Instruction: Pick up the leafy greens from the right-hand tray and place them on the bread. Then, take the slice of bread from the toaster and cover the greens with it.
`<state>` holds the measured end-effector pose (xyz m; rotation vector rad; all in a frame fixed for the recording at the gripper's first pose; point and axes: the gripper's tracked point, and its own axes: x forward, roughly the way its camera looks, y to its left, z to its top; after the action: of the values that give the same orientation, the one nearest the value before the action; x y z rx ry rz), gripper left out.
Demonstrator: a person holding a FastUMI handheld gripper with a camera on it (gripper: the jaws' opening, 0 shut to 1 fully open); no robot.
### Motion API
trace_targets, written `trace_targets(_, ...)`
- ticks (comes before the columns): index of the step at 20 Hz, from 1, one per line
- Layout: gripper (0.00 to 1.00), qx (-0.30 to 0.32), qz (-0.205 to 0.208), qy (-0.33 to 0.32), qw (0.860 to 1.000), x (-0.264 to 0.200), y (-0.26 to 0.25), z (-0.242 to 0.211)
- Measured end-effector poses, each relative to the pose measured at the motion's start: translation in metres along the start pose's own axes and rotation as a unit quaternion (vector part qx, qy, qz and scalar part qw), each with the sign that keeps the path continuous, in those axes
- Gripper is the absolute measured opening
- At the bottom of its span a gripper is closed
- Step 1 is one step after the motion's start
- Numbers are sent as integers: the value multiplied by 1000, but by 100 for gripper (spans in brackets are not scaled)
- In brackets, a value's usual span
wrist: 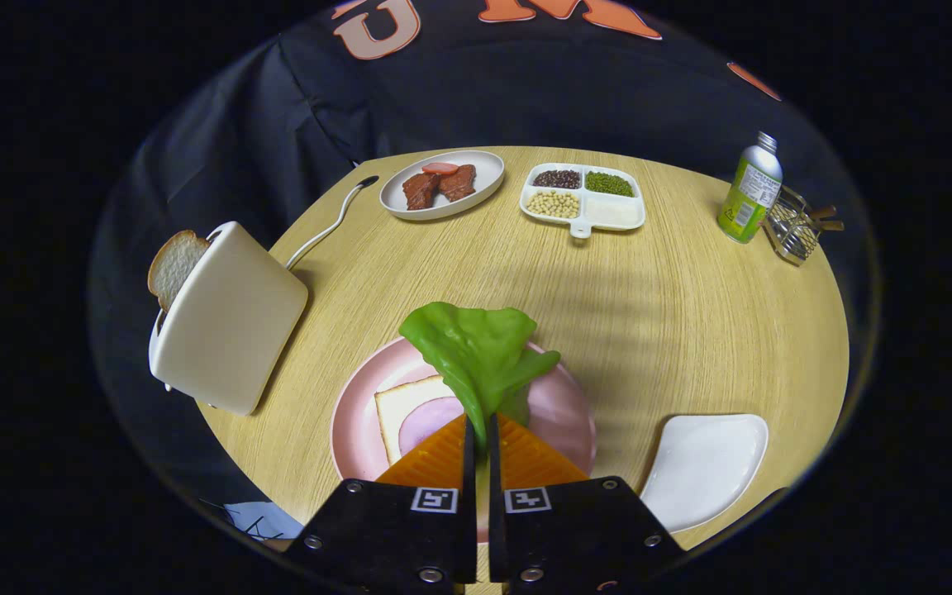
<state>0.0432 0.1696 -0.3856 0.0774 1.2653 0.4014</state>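
The gripper (483, 434) is closed on the greens (476, 351), which are pinched between both fingers and held up just ahead of them. Under the leaf, a pink plate (563, 413) is seen with a bread slice (397, 405) topped by ham (426, 421). A white tray (703, 467) lies to the right of the fingers. A toaster (224, 318) with a slice (172, 264) in it stands to the left on the bench (674, 306).
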Motion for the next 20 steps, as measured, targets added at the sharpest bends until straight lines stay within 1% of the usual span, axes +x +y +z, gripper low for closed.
trace_targets(2, 9, -6, -1, 11, 1000, 6, 3, -5)
trace_targets(4, 13, -8, 13, 24, 1000, 8, 13, -12)
trace_targets(7, 16, -14, 19, 24, 999, 8, 18, -11)
trace_targets(10, 21, -9, 42, 25, 999, 2, 28, -10)
trace_targets(11, 26, -9, 45, 23, 999, 1, 28, -9)
trace_targets(12, 28, -10, 45, 25, 999, 0, 29, -11)
trace_targets(13, 35, -10, 48, 27, 998, -1, 31, -12)
trace_targets(14, 37, -9, 52, 28, 998, -2, 34, -12)
trace_targets(15, 44, -8, 60, 30, 998, -3, 39, -12)
trace_targets(16, 48, -3, 71, 32, 997, -6, 44, -13)
trace_targets(17, 51, 0, 79, 30, 996, -9, 50, -10)
trace_targets(20, 52, -3, 83, 10, 996, -22, 60, 4)
